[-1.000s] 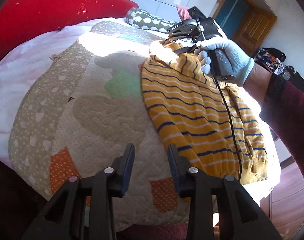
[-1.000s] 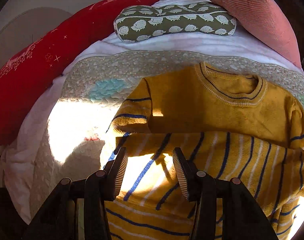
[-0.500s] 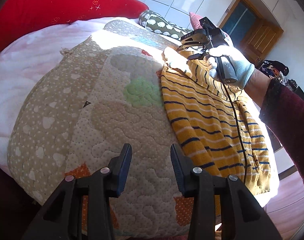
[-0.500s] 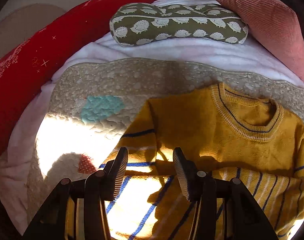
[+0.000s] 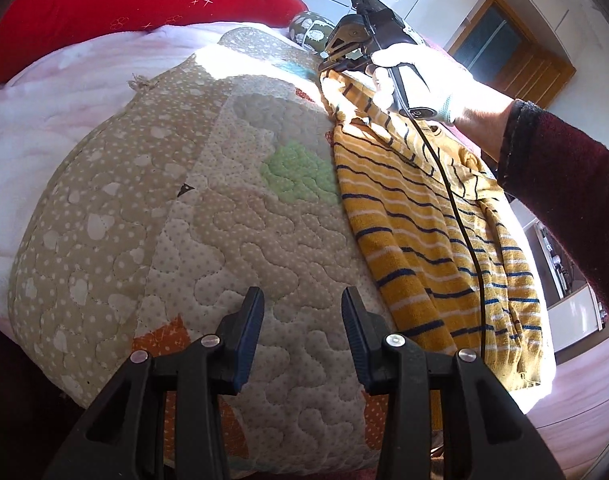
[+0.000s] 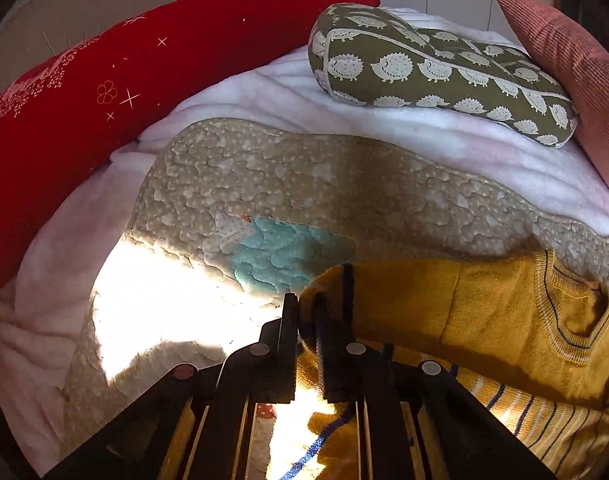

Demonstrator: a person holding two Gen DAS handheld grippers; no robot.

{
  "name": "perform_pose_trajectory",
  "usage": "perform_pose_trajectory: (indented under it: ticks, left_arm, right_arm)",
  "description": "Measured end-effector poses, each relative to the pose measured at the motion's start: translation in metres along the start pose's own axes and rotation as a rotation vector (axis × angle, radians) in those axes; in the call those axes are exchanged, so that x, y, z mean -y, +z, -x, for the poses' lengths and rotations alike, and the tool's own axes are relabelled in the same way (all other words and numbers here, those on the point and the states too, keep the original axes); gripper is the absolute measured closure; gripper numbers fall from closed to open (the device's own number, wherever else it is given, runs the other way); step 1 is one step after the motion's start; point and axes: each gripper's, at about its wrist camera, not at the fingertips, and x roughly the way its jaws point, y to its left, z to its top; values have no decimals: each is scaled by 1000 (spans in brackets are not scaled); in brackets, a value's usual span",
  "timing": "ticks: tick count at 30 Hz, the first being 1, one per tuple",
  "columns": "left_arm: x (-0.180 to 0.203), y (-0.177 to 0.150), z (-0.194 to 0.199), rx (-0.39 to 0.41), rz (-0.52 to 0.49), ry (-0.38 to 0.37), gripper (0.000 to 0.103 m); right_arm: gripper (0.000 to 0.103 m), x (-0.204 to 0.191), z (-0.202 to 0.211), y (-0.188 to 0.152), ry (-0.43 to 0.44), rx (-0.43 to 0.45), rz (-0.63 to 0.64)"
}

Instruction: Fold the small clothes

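A small mustard-yellow sweater with navy and white stripes (image 5: 436,232) lies on a quilted patchwork mat (image 5: 192,216) on the bed. My right gripper (image 6: 308,312) is shut on the sweater's left sleeve (image 6: 332,288) near the shoulder; the neckline (image 6: 572,312) lies to its right. In the left wrist view the right gripper (image 5: 336,60) lifts that sleeve above the mat. My left gripper (image 5: 300,316) is open and empty over the mat, left of the sweater's hem.
A red cushion (image 6: 124,80) lies at the back left. A green hedgehog-print pillow (image 6: 432,68) and a pink ribbed pillow (image 6: 564,48) lie at the head of the bed. A pale pink blanket (image 5: 44,92) surrounds the mat. The bed's edge and floor (image 5: 576,396) are at right.
My right gripper moved forward to the left sleeve and shut on it, lifting it. My left gripper drifted left off the sweater's hem and stayed open.
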Motion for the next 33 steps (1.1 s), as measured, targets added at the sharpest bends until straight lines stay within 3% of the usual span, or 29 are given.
perform_pose_trajectory:
  ticks: [2,6,7,10,15,18,21,23,28,30,33]
  left_arm:
    - [-2,-1,2,4,1,8,64]
    - [-4,-2,4,2,8,15,64]
    - [-4,-3,5,5,11,16,64]
    - [-6,-3,8,15,26,26,63]
    - [-12,-3,18,22,73,47,60]
    - [-16,-4,30,35,99,81,59]
    - [-16,-6,46,58,115,99,55]
    - [-12,-8,55,73,118,112,54]
    - [14,-16,67,71,65,101,53]
    - [33,-16,66,60,19,98,51]
    - [72,-14,53,37,-93,108,43]
  right_arm:
    - [91,-1,1,-3,-15,3,22]
    - [71,14,36,-26,-45,82,-8]
    - [70,17,46,-40,-27,80,-15]
    - [70,22,70,-100,110,17,-9]
    - [74,-1,84,-234,210,-120,55]
    - [74,-21,107,-298,264,-86,64]
    - [73,-30,131,-347,377,-49,1]
    - [70,-31,145,-373,388,-17,-11]
    - [69,-10,170,-421,480,-29,-63]
    - [69,11,183,-436,529,-29,-138]
    - [69,47,214,-462,517,79,-232]
